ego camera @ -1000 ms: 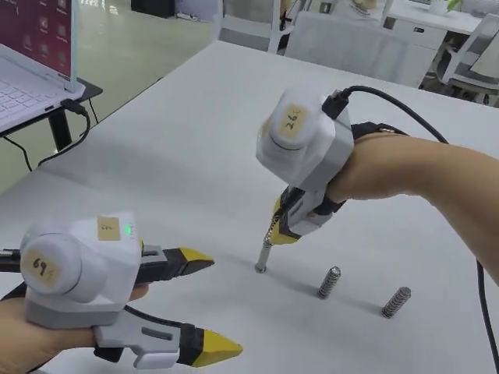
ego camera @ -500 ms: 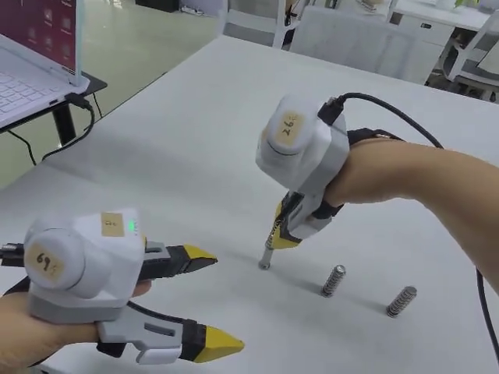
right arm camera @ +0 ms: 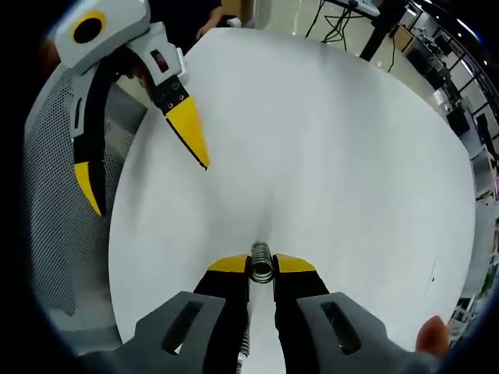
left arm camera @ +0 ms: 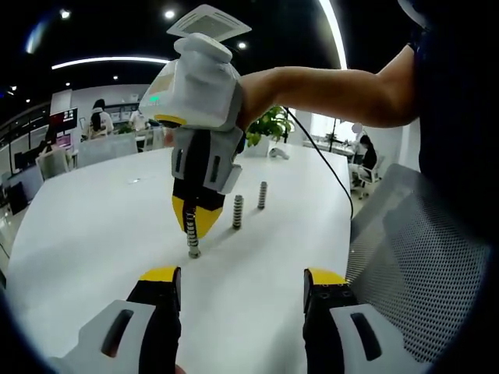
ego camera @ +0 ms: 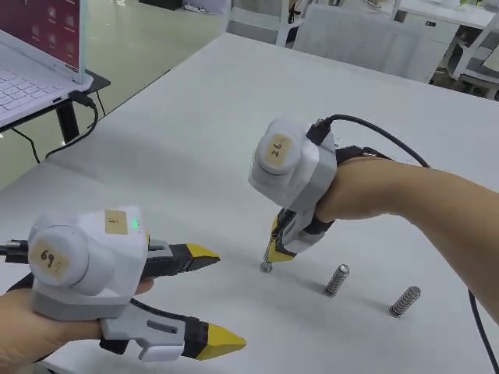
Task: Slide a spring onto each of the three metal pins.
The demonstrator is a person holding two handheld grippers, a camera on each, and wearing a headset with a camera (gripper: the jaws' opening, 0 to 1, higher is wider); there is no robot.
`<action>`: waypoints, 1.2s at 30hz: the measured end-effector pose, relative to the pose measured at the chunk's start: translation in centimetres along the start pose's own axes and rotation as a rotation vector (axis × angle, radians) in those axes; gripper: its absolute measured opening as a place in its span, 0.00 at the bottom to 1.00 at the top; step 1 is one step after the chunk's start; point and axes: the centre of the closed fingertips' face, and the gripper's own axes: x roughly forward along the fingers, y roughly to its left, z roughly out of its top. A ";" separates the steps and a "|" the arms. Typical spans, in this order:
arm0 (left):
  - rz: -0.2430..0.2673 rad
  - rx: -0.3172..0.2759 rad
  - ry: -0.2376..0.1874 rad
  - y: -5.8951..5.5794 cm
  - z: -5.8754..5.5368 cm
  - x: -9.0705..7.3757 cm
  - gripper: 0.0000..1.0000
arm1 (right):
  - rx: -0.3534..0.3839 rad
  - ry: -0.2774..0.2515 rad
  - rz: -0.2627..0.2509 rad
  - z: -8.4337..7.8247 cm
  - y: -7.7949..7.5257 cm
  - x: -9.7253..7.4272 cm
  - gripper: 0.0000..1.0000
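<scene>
Head view: my right claw (ego camera: pixel 273 253) leans down over the third pin (ego camera: pixel 266 266) on the white table (ego camera: pixel 179 132). Two sprung pins (ego camera: pixel 337 280) stand just beyond. My left claw (ego camera: pixel 226 298) hangs spread and empty.

Left gripper view: a coiled spring (left arm camera: pixel 192 238) already sleeves that pin.

Right gripper view: my yellow tips are pinched on the spring's round top.

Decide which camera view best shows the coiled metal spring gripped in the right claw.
The left gripper view: the coiled metal spring appears side-on, coils visible, below the right claw, over the metal pin. The right gripper view shows it end-on between the yellow tips. The head view hides most of it.
</scene>
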 end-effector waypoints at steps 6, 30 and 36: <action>0.002 0.001 0.003 0.0 0.0 0.0 0.59 | -0.010 0.001 0.014 0.2 0.6 0.6 0.09; -0.003 0.005 0.016 0.1 -0.2 0.1 0.58 | 0.022 -0.004 0.028 -0.2 1.2 1.7 0.14; -0.002 0.007 0.018 0.1 -0.1 0.1 0.58 | 0.024 -0.015 0.021 -0.2 1.1 1.5 0.19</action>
